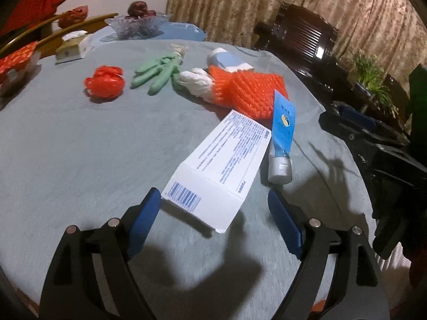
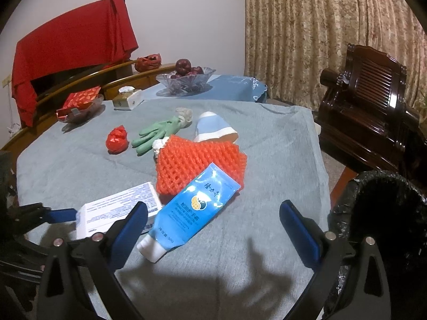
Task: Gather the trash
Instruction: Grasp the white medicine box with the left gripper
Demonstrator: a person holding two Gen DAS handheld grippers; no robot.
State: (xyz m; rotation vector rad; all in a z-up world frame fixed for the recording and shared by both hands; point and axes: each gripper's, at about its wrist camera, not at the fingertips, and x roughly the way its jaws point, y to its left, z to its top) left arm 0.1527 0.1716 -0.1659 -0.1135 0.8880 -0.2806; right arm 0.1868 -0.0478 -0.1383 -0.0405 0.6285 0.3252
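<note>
A white carton (image 1: 221, 160) lies on the grey-blue tablecloth (image 1: 80, 146), its barcode end between the fingertips of my left gripper (image 1: 213, 197), which is open; the pads do not press on it. A blue tube (image 2: 192, 205) with a white cap lies between the jaws of my open right gripper (image 2: 213, 208), closer to the left finger. Farther back are an orange foam net (image 2: 200, 160), a green glove (image 2: 154, 133), a crumpled red plastic ball (image 2: 116, 140), a blue-and-white paper cup (image 2: 213, 128) and a white plastic wad (image 1: 196, 81).
A bin lined with a black bag (image 2: 379, 213) stands off the table's right edge. A dark wooden chair (image 2: 368, 106) is behind it. At the table's far side sit a glass fruit bowl (image 2: 184, 80), a tissue box (image 2: 126, 98) and a dish with a red packet (image 2: 80, 104).
</note>
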